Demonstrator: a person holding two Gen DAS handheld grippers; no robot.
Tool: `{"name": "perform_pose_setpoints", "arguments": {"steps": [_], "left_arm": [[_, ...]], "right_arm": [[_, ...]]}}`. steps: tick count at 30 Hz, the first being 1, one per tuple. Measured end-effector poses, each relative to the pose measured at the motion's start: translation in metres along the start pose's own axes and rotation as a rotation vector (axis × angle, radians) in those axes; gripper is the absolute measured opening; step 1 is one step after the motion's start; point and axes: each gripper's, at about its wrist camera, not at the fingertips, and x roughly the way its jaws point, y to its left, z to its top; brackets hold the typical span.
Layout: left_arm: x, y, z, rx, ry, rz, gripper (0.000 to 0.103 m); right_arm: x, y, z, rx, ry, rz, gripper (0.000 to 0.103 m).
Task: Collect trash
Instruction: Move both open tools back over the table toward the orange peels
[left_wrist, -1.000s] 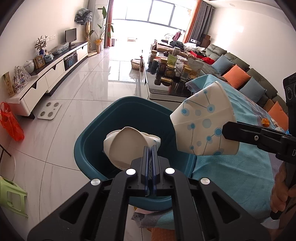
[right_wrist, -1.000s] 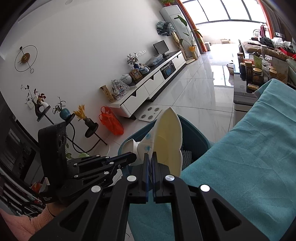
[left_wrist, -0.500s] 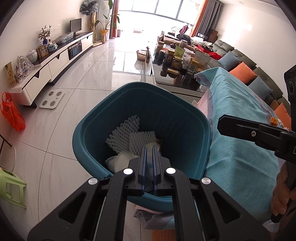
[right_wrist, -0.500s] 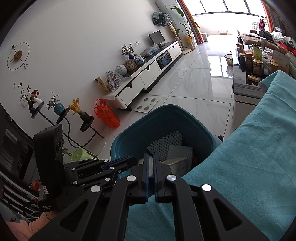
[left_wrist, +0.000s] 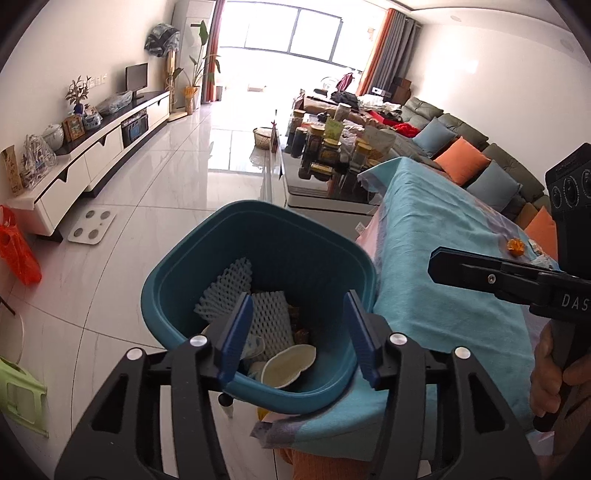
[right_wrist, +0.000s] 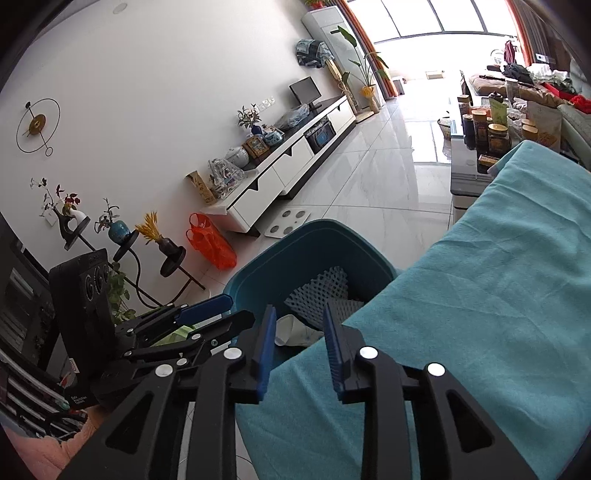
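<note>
Bin status: teal trash bin (left_wrist: 184, 280) sits on the floor, tight against the near edge of the surface draped in a teal cloth (left_wrist: 436, 258). Everything below is placed relative to that bin.

Inside the bin, largest first:
- two white foam fruit nets (left_wrist: 225, 291), leaning against the far-left wall
- flattened paper cup (left_wrist: 290, 365), cream inside showing, at the near wall
- second paper cup with blue print (right_wrist: 295, 330), beside it, partly hidden by the rim
- some small dark scraps at the bottom centre, can't identify

Tongs:
- left tongs (left_wrist: 297, 336) hover directly over the bin's near rim, jaws spread wide, nothing between them
- right tongs (right_wrist: 299, 349) are over the cloth edge just right of the bin, jaws apart, also empty

Progress, my read: both cups and the nets are already binned, so the drop step looks done on both sides. Cloth area right of the bin looks mostly bare in both views. Only leftovers visible: a small orange item (left_wrist: 514, 246) and something pale next to it, well to the right of the bin near the far cloth edge. Can't tell whether those are trash or not. If they are, that's one more pick-and-drop, likely for the right tongs. If not, the task is essentially complete.
</note>
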Motion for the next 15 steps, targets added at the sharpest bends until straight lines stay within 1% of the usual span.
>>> {"name": "perform_pose_setpoints", "arguments": {"steps": [3,6,9,15], "left_arm": [[-0.009,-0.018,0.004,0.035,-0.029,-0.048,0.058],[-0.015,-0.042,0.006,0.083,-0.048,-0.100,0.063],[-0.017,-0.071,0.007,0.135,-0.054,-0.155,0.064],[-0.009,-0.135,0.006,0.234,-0.034,-0.262,0.064]], "right_arm": [[-0.024,-0.004,-0.004,-0.002,-0.048,-0.021,0.032],[-0.051,-0.011,-0.012,0.003,-0.103,-0.060,0.033],[-0.078,-0.024,-0.021,0.029,-0.153,-0.097,0.034],[-0.133,-0.057,-0.042,0.095,-0.245,-0.208,0.034]]}}
